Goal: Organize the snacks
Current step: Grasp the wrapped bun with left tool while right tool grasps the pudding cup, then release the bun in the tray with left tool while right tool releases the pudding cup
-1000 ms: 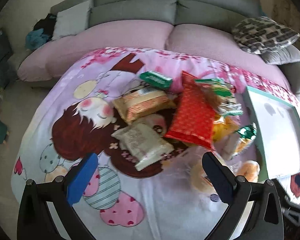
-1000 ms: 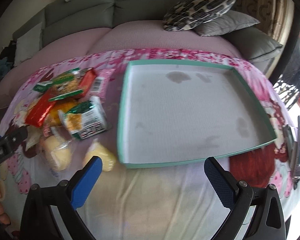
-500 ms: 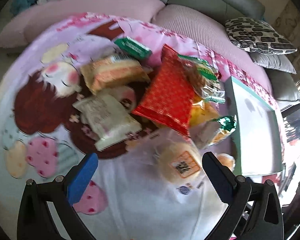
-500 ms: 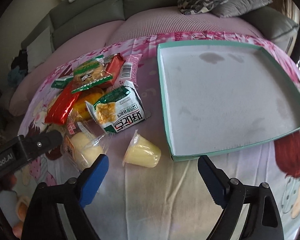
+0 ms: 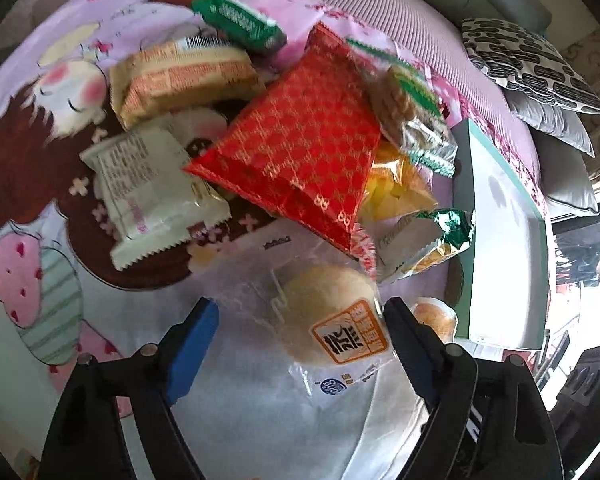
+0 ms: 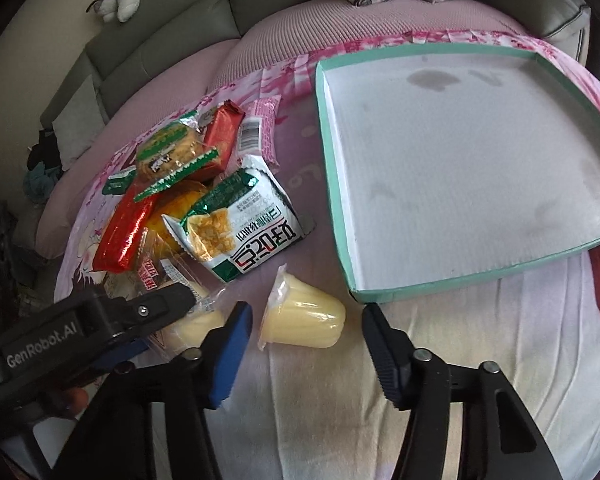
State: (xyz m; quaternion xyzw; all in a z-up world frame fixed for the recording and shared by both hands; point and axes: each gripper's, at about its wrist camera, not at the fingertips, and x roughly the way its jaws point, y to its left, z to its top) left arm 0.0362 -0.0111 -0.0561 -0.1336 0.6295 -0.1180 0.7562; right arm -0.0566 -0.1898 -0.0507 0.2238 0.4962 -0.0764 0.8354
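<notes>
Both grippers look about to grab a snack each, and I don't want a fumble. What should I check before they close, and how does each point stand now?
1. Jelly cup between the right gripper fingers: ok; jaws have just been closing, pads not yet on it.
2. Cup upright: not ok, it lies on its side.
3. Bagged bun between the left gripper fingers: ok; jaws have just been closing, and whether the pads touch the wrapper I cannot tell.
4. Bun free of the pile: not ok, the red packet overlaps its wrapper.
5. Tray free to receive: ok, nothing in it.
6. Grippers apart: cannot tell, they are close together.
</notes>
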